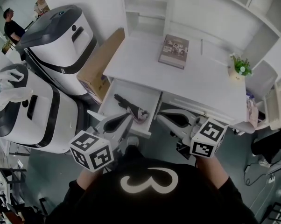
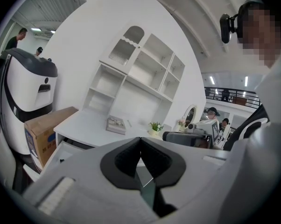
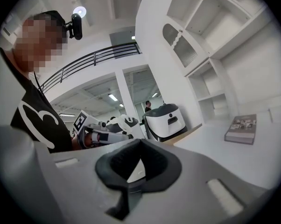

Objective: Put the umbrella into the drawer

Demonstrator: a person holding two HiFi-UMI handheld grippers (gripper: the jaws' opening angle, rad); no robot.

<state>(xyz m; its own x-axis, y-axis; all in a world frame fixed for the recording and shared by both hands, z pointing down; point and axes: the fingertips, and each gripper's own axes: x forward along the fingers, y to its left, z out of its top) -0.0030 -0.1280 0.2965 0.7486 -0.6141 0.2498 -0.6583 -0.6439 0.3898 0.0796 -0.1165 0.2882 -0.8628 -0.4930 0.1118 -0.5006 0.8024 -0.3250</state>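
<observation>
The folded dark umbrella [image 1: 131, 108] with a patterned end lies inside the open white drawer [image 1: 145, 97] under the desk's left half. Both grippers hover in front of the drawer, close to my chest, and touch nothing. My left gripper [image 1: 124, 119] is just before the drawer's front edge, and in its own view its jaws [image 2: 140, 141] are shut and empty. My right gripper [image 1: 166, 117] is to the right, below the desk edge. Its jaws [image 3: 140, 143] are also shut with nothing between them. The drawer's corner [image 2: 56, 153] shows low at the left of the left gripper view.
On the white desk [image 1: 201, 83] lie a book [image 1: 174, 51] and a small potted plant [image 1: 241, 66], with shelves behind. A cardboard box [image 1: 101, 62] leans at the desk's left side. Two white-and-black machines [image 1: 61, 36] [image 1: 33, 111] stand further left.
</observation>
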